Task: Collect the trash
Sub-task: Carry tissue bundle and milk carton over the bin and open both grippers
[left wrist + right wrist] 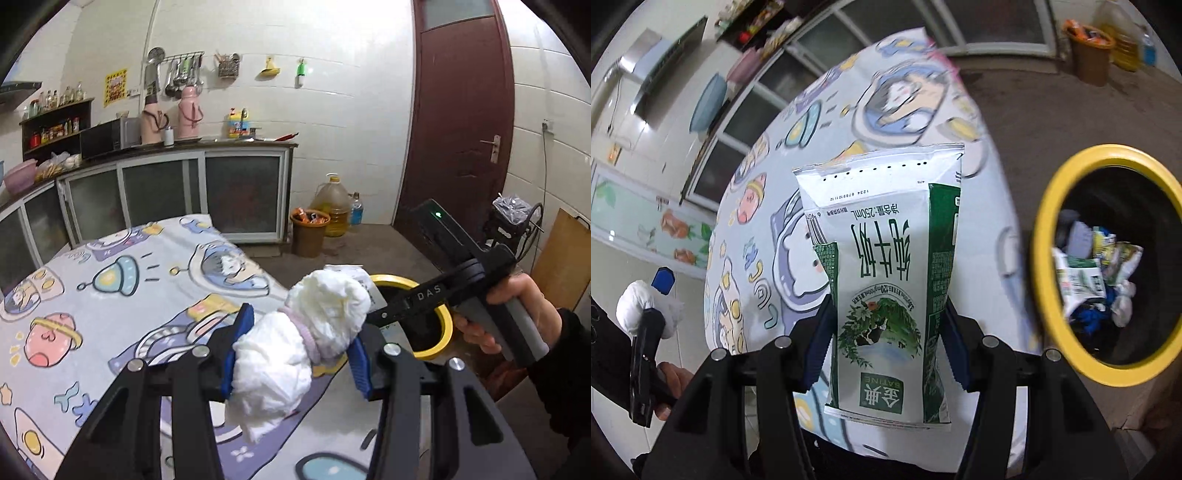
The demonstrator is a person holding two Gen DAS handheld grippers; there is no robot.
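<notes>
Trash in hand | our left gripper (295, 354) clamps a white wad (299, 343); our right gripper (886, 347) clamps a milk carton (890, 280) | bin (1049, 295) at 3 o'clock, part full | table (110, 295) looks cleared | left: drop both.

White wad (295, 347); green-white carton (886, 280); yellow-rimmed bin (1045, 229); cartoon-print cloth (110, 295).
</notes>
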